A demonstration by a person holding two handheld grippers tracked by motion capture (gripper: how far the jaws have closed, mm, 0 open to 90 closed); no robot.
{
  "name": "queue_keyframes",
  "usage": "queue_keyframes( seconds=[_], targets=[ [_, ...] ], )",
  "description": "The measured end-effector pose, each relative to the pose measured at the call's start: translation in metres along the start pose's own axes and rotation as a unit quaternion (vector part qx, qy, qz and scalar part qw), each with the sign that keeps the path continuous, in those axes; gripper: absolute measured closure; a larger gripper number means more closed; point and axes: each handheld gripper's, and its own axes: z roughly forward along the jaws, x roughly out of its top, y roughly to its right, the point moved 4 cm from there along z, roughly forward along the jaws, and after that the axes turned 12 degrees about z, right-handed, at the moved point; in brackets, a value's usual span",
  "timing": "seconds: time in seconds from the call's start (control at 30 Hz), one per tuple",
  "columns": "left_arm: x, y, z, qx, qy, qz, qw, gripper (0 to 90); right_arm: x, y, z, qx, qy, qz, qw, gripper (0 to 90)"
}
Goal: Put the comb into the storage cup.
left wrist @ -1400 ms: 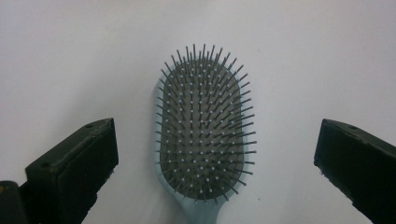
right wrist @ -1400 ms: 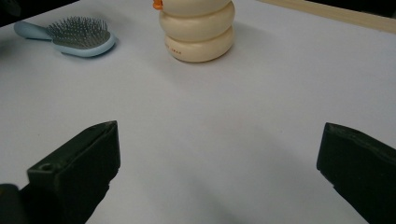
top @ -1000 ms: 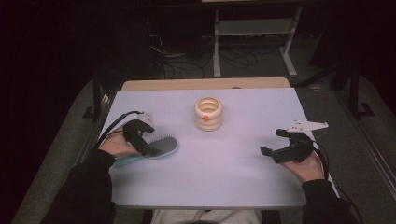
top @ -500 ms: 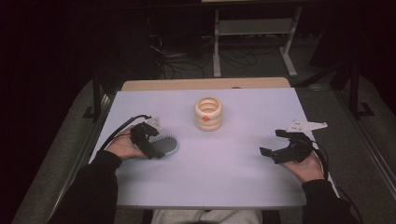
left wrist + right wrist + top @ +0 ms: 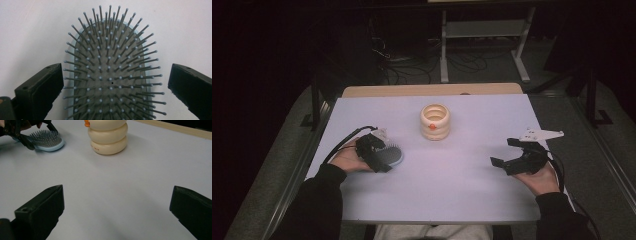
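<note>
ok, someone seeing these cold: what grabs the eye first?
Probably the hairbrush: bristles up on the table's left side, with the left gripper open and its jaws on either side of the brush head, apart from it. Next, the cream ribbed holder standing alone near the table's far middle, a small orange bit on its side. The right gripper sits open over bare table at the right.
</note>
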Motion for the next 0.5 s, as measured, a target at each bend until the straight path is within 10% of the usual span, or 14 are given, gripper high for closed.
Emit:
queue_keyframes(
  seconds=[0.5],
  targets=[
    [-0.0006, 0.0009, 0.0023, 0.016, -0.01, 0.01, 0.9998, 8.0, 0.0003, -0.0003, -0.0003, 0.001, 0.001, -0.001, 1.0, 0.0]
  ],
)
